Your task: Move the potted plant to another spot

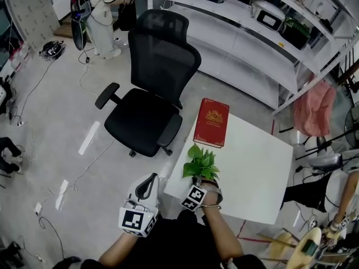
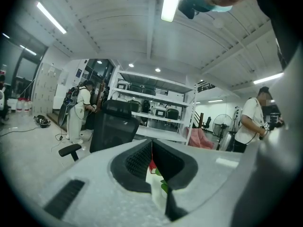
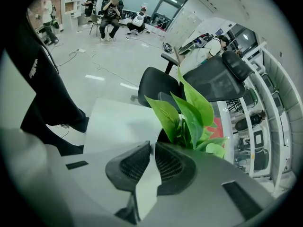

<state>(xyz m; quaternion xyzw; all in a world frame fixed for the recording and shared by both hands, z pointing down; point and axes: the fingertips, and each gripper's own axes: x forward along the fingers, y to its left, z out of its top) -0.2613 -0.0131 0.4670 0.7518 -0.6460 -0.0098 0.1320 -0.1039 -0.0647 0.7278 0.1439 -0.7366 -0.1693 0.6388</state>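
The potted plant (image 1: 200,161) is a small bunch of green leaves near the front left corner of the white table (image 1: 255,167). My right gripper (image 1: 202,180) is right at its near side. In the right gripper view the jaws of the right gripper (image 3: 152,144) are pressed together at the pot's dark rim, with the leaves (image 3: 189,110) rising just beyond; the pot itself is hidden. My left gripper (image 1: 150,179) hangs off the table's left edge. The left gripper (image 2: 152,143) is shut on nothing, and a bit of leaf (image 2: 163,187) shows below its tips.
A red book (image 1: 211,123) lies at the table's far left. A black office chair (image 1: 151,88) stands close beyond the table. White shelving (image 1: 247,38) runs along the back, a pink cloth (image 1: 314,108) hangs at right, and a person (image 1: 102,10) stands far off.
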